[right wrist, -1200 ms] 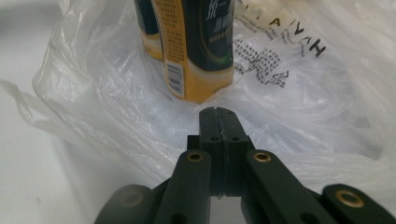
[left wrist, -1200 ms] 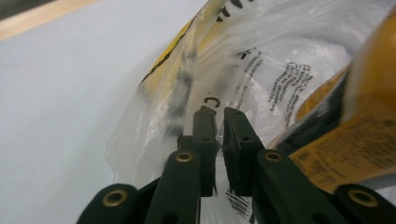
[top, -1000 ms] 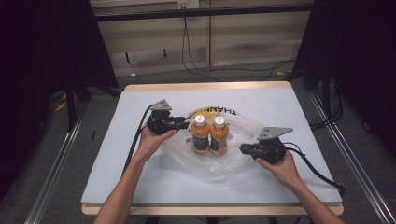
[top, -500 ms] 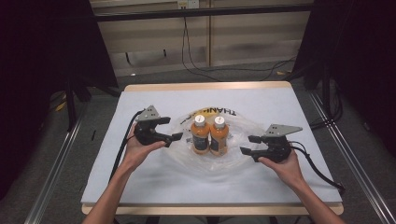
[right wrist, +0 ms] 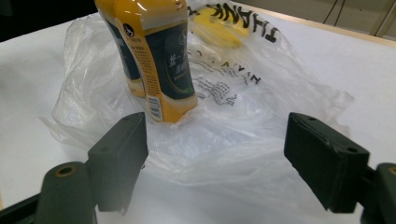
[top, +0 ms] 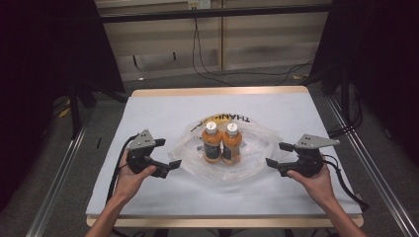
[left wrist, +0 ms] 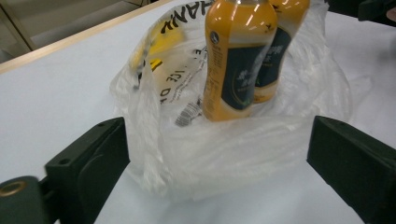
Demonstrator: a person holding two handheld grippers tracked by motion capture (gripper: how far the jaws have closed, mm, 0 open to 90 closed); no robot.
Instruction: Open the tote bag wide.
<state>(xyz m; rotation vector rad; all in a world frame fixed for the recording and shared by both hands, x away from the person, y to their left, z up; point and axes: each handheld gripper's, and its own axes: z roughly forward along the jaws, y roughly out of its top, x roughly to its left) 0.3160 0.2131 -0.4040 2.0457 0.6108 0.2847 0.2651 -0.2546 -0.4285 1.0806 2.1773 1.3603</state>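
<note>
Two orange juice bottles [top: 213,142] [top: 231,144] with white caps and dark labels stand upright side by side inside a crumpled clear plastic bag [top: 254,150] at the middle of the table. The left gripper view shows the bottles [left wrist: 238,60] and the bag [left wrist: 210,154] close ahead. My left gripper [top: 168,154] [left wrist: 217,144] hovers at the bag's left edge. Its jaws have just been opening and stand wide, with bag film between them but not pinched. My right gripper [top: 277,155] [right wrist: 219,144] is at the bag's right edge; its jaws have likewise just been opening, clear of the bag [right wrist: 243,140] and the bottle [right wrist: 159,60].
A white sheet [top: 148,113] covers the wooden table [top: 217,91]. The bag carries black lettering and a yellow print [right wrist: 219,23] at its far side. Cables [top: 116,173] [top: 346,182] trail from both grippers toward the near edge. Dark floor and metal rails flank the table.
Both grippers have drawn outward from the bottles, the left one farther, to the left and nearer. Both pairs of jaws have opened wide and the bag has slumped flat.
</note>
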